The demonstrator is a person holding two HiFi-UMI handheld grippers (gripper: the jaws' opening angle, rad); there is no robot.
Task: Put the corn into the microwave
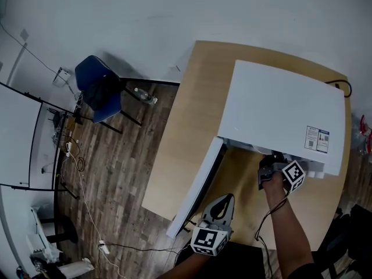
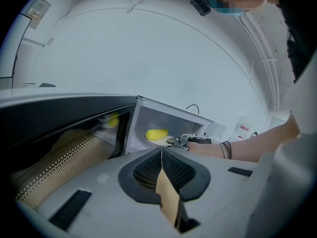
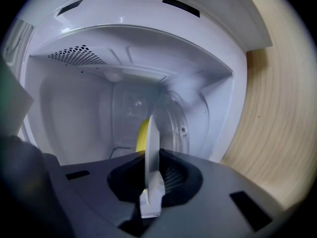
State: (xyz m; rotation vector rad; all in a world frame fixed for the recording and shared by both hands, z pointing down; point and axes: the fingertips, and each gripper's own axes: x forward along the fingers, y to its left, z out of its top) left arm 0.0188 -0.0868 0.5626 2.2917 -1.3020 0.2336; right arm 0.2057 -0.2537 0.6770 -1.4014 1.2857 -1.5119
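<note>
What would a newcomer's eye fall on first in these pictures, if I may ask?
The white microwave on the wooden table stands out first, with its door swung wide open. Inside it, a yellow corn lies on a white plate, and the right gripper pinches the rim of that plate.

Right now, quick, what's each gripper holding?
Left gripper: closed, holding nothing.
Right gripper: closed on the rim of a thin white plate carrying yellow corn.

Microwave door (image 1: 197, 185) swung wide — cavity (image 3: 74, 113) open, right gripper (image 1: 272, 168) with plate (image 3: 151, 148) in its mouth
</note>
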